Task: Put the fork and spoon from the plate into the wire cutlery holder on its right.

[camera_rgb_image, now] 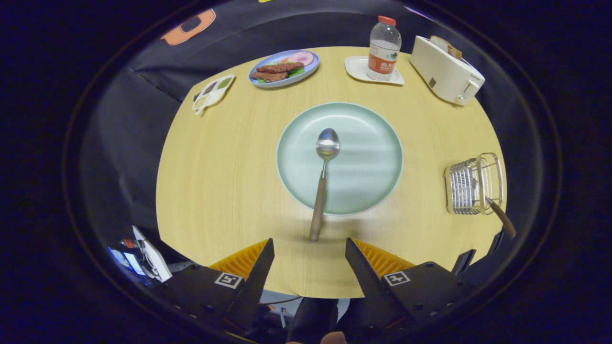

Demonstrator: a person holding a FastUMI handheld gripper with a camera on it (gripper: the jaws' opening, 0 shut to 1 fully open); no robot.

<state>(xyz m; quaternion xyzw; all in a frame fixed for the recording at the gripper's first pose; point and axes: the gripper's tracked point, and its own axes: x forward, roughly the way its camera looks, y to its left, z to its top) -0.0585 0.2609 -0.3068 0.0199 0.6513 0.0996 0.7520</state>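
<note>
A spoon [322, 179] with a wooden handle lies on a pale green plate [373, 157], its bowl near the plate's middle and its handle reaching over the near rim toward me. My gripper [310, 248] stands open with nothing between its fingers, just short of the handle's end. To the right of the plate stands the wire cutlery holder [473, 184], and a wooden handle [502, 219], seemingly the fork's, sticks out of it toward the near edge of the table.
On the far side of the round wooden table [220, 181] stand a blue plate of food [284, 68], a small white dish [213, 92], a water bottle [384, 48] on a white tray, and a white toaster [445, 70].
</note>
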